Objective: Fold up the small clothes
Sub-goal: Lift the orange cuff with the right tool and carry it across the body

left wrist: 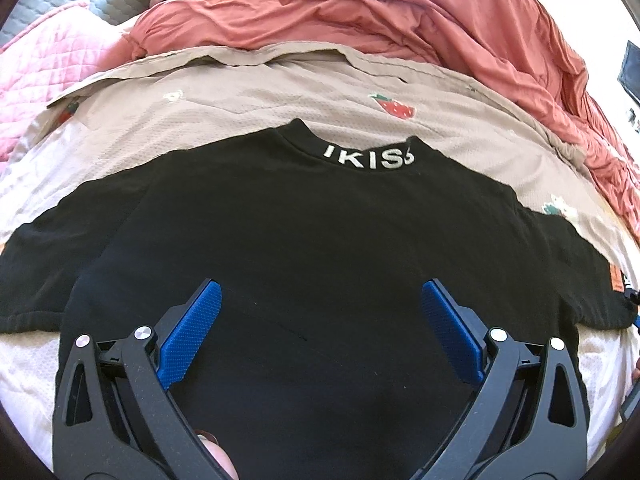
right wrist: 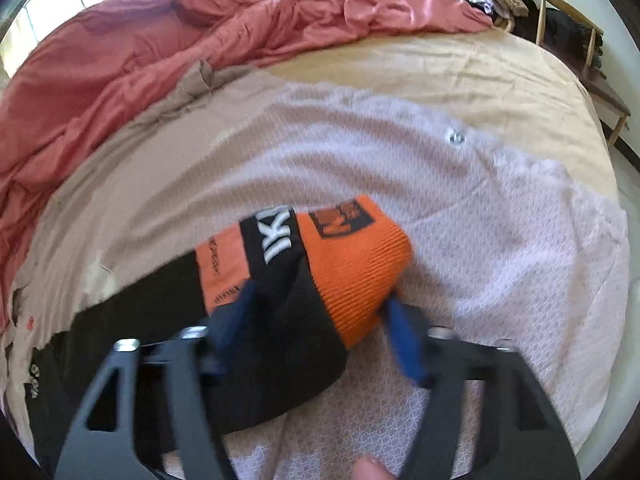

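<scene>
- The black shirt (left wrist: pixel 312 240) lies flat across the bed, collar at the far side with white letters on the neckband (left wrist: pixel 370 157), sleeves spread left and right.
- My left gripper (left wrist: pixel 320 320) hovers over the shirt's near middle, pointing toward the collar; its blue fingers (left wrist: pixel 192 332) stand wide apart with only black cloth showing between them, and I cannot tell whether the tips touch the fabric.
- A bit of my own skin (left wrist: pixel 216 460) shows at the near edge between the left gripper's black arms.
- In the right wrist view, the shirt's sleeve (right wrist: pixel 280 304) rises off the bed, its ribbed orange cuff (right wrist: pixel 360 264) at the far end with a dark patch and a black band of white letters beside it.
- My right gripper (right wrist: pixel 320 312) has its blue fingers (right wrist: pixel 404 344) part-closed on either side of that sleeve, just near of the cuff; the view is blurred, so I cannot tell whether they truly pinch it.
- Under the shirt lies a pale taupe blanket (left wrist: pixel 280 96) printed with a strawberry (left wrist: pixel 394 105); its right part looks whitish and textured.
- Farther back a rumpled coral duvet (left wrist: pixel 360 12) is heaped across the bed.
- At the far left sits a pink quilted cover (left wrist: pixel 44 64).
- To the right the tan bed sheet (right wrist: pixel 480 80) shows, and beyond it a wooden chair (right wrist: pixel 576 28) with dark clothes.
</scene>
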`<state>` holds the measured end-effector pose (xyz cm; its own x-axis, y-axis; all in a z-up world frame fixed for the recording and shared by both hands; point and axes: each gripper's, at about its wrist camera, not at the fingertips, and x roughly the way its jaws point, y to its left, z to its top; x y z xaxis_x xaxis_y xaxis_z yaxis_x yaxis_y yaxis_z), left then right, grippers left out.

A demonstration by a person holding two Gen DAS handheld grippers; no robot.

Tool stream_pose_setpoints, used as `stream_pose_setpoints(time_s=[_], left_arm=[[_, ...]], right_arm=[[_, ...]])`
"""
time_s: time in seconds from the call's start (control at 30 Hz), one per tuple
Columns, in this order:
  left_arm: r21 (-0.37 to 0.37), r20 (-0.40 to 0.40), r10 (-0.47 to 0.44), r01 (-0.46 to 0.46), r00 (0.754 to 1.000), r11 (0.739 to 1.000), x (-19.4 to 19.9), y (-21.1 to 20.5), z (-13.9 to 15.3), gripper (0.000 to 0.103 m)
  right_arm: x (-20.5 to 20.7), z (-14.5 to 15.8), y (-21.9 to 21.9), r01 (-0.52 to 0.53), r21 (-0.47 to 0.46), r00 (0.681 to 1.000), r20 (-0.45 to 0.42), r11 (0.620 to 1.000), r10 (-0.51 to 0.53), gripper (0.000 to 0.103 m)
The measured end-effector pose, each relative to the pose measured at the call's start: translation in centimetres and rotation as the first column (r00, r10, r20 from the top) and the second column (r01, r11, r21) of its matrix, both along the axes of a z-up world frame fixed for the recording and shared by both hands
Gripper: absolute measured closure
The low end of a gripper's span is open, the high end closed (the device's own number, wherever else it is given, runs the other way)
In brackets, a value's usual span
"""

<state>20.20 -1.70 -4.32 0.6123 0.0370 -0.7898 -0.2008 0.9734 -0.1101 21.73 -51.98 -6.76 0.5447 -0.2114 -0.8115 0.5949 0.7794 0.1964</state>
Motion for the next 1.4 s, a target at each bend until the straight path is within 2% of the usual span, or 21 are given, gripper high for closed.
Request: stream_pose_setpoints(time_s=[0.03,0.13,0.23,0.4,0.57,0.7,0.73,0.83,1.07,1.27,1.4], left_arm=[[-0.003,0.001,0.003,-0.003,1.000,1.000,0.0,0.1,0.0,0.009],[-0.006,0.003,0.008,-0.008,1.000,1.000,0.0,0.4,0.1,0.009],[-0.015,0.002,0.012,-0.012,1.000,1.000,0.0,0.8,0.1,0.009],[-0.012,-0.006,0.032,-0.032,0.999,0.999,0.1,1.7,0.0,0.009],[-0.029,-0.011,0.074,-0.074,0.997,0.997,0.2,3.5,0.1,0.009],[-0.053,-0.014,0.108,-0.109,0.994,0.993,0.2,5.0,0.0,0.009],[-0.057,-0.014,0.115,-0.116,0.993,0.992,0.2,5.2,0.0,0.009],[-0.072,-0.016,0.143,-0.144,0.990,0.987,0.1,6.2,0.0,0.009],[-0.125,-0.029,0.200,-0.202,0.979,0.971,0.0,8.8,-0.1,0.009],[-0.167,-0.022,0.264,-0.264,0.964,0.950,-0.5,11.1,0.1,0.009],[-0.179,-0.023,0.273,-0.272,0.962,0.945,-0.5,11.6,0.1,0.009]], right_arm=[[-0.1,0.3,-0.1,-0.009,0.000,1.000,0.017,1.000,0.009,0.073],[-0.4,1.2,0.1,-0.049,-0.008,0.997,0.051,0.999,0.049,0.085],[-0.6,2.4,0.9,-0.105,-0.016,0.989,0.105,0.994,0.106,0.088],[-0.4,5.4,3.9,-0.229,0.022,0.949,0.228,0.973,0.218,0.089],[0.2,8.8,10.6,-0.407,0.017,0.867,0.323,0.913,0.380,0.090],[1.1,10.4,16.8,-0.538,0.010,0.785,0.369,0.843,0.497,0.090],[1.5,10.6,18.8,-0.580,0.017,0.758,0.379,0.814,0.532,0.090],[2.6,10.2,22.7,-0.647,0.037,0.715,0.375,0.762,0.589,0.090],[4.1,7.0,29.9,-0.740,0.106,0.655,0.333,0.664,0.678,0.090],[3.3,3.8,35.2,-0.788,0.098,0.610,0.255,0.608,0.750,0.089],[2.9,2.2,37.1,-0.818,0.119,0.575,0.220,0.563,0.788,0.081]])
